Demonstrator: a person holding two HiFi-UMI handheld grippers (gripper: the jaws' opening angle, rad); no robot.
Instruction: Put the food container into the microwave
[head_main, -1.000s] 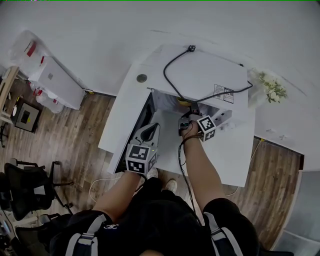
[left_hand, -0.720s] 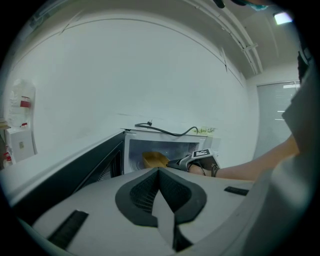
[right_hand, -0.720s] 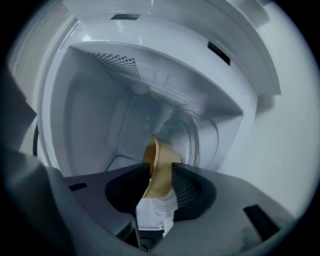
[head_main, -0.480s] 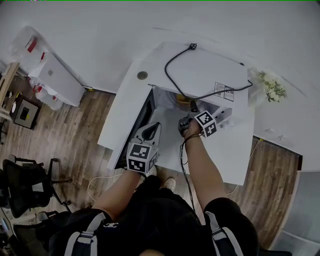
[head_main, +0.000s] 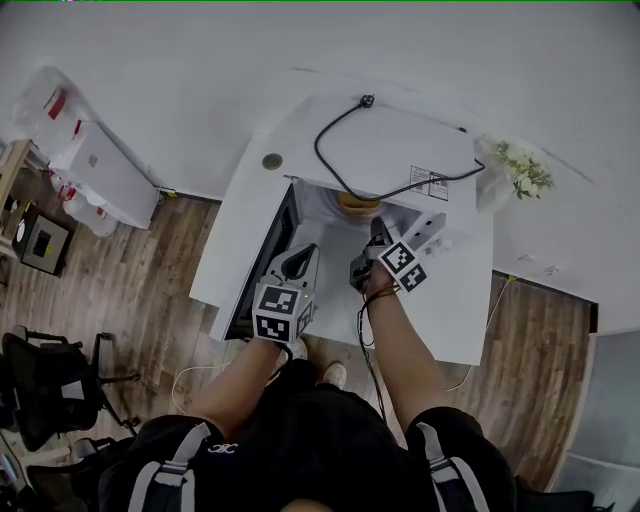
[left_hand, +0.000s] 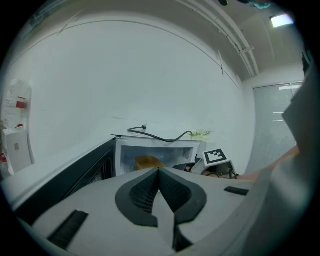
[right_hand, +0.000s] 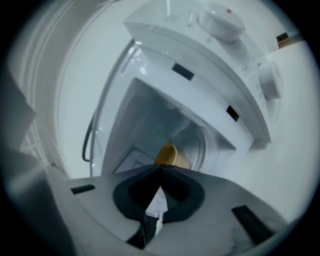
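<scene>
A yellowish food container (head_main: 357, 203) sits inside the open white microwave (head_main: 400, 150). It also shows in the left gripper view, container (left_hand: 148, 162), and in the right gripper view, container (right_hand: 171, 156), deep in the cavity. My right gripper (head_main: 378, 232) hovers just in front of the cavity, shut with nothing in it, its tips (right_hand: 161, 167) pointing at the container. My left gripper (head_main: 303, 252) is shut and empty too, held beside the dark microwave door (head_main: 262, 262), which stands swung out to the left.
A black power cable (head_main: 340, 150) lies looped over the microwave's top. The microwave stands on a white table (head_main: 240, 220). White flowers (head_main: 520, 170) are at the back right, a white cabinet (head_main: 95, 165) stands at the left, and a black chair (head_main: 50, 380) is on the wooden floor.
My right gripper has drawn back a little from the cavity, and the container shows more plainly inside. The left gripper has stayed by the door.
</scene>
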